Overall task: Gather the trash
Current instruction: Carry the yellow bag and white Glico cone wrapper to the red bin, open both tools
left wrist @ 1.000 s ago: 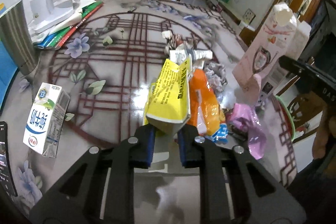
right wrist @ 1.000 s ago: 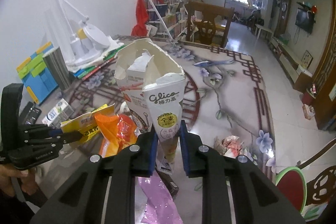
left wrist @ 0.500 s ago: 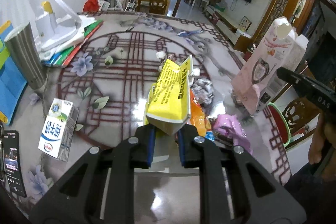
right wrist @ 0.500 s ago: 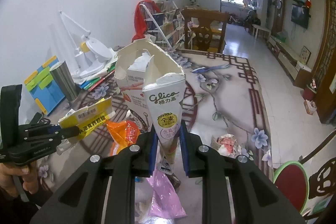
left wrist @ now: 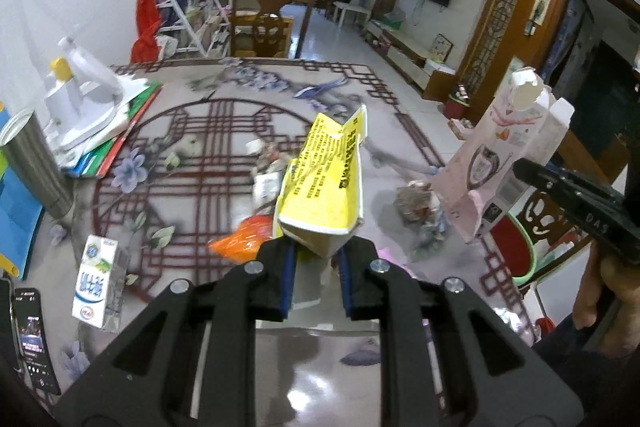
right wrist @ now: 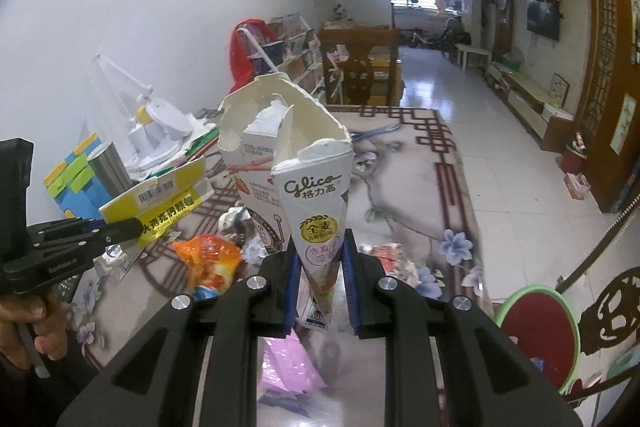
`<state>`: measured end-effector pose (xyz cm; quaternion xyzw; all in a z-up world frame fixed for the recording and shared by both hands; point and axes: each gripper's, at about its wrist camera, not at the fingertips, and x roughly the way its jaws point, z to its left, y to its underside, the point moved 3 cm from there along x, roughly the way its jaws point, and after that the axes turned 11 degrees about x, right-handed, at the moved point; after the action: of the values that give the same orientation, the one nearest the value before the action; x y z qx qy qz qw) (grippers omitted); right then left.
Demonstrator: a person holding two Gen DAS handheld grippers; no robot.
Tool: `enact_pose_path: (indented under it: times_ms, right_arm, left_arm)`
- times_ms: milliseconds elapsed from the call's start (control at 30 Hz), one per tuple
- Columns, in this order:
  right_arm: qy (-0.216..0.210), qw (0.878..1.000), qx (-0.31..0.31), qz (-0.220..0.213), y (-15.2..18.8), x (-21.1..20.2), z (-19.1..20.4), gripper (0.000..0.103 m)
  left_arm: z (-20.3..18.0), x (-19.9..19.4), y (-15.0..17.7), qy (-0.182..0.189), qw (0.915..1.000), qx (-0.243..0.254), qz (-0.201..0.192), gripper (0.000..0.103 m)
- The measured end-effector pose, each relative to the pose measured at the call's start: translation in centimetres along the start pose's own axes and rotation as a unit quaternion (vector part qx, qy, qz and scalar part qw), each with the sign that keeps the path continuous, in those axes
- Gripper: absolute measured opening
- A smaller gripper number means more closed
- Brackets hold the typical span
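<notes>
Both pieces of trash lifted higher off the tabletop [left wrist: 224,131] than a second ago, with more of the room beyond now in sight. Left claw [left wrist: 316,273] pinching the bottom end of the flattened yellow carton [left wrist: 324,183], held well above the litter pile near the tabletop's front edge. Right claw [right wrist: 322,291] pinching the narrow bottom of the torn-open white Glico box [right wrist: 296,183], likewise raised clear.

Left behind on the tabletop: orange snack wrapper [left wrist: 244,239], pink plastic bag [right wrist: 288,371] at the front edge, crumpled wrappers [left wrist: 416,203] toward the right edge, small milk carton [left wrist: 98,285] near the left front corner. Steel tumbler [left wrist: 30,159], white desk lamp [left wrist: 80,99] on coloured folders, and phone [left wrist: 34,339] along the left side, probably not trash.

Green-rimmed red bin [right wrist: 538,323] below the tabletop's right front corner, likely the drop point. Judged from the lift: two grasps secure, carry toward the bin next, then return for the remaining scraps. Task only partly done. Risk: thin cardboard slipping or folding in the pinch during the swing over.
</notes>
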<state>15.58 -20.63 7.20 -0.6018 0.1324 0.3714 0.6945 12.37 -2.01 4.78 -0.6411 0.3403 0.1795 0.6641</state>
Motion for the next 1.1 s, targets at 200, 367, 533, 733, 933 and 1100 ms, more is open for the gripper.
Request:
enact_pose_path:
  times_ms: [200,367,533,733,933,1100]
  right_arm:
    - [0.019,0.999,0.024,-0.013,-0.2,-2.0,-3.6,0.018]
    - [0.044,0.998,0.044,-0.019,0.1,-3.5,-7.1,0.018]
    - [0.065,0.995,0.074,-0.026,0.4,-5.3,-11.3,0.018]
    - [0.094,0.99,0.099,-0.039,0.6,-7.3,-15.5,0.018]
    - [0.131,0.983,0.123,-0.049,0.5,-9.3,-20.4,0.018]
    - [0.154,0.976,0.146,-0.058,0.9,-10.7,-23.9,0.018]
  left_arm:
    - [-3.6,1.1,-1.6,0.031,0.9993,0.019,-0.003,0.017]
    - [-7.7,2.4,-3.0,0.061,0.9973,0.042,-0.004,0.017]
    - [-12.5,3.9,-4.4,0.095,0.9931,0.069,-0.002,0.017]
    - [-17.8,5.5,-5.9,0.131,0.9866,0.097,0.0,0.017]
    - [-22.9,7.4,-6.9,0.165,0.9786,0.123,0.004,0.017]
    - [-26.9,9.2,-7.1,0.191,0.9707,0.145,0.014,0.017]
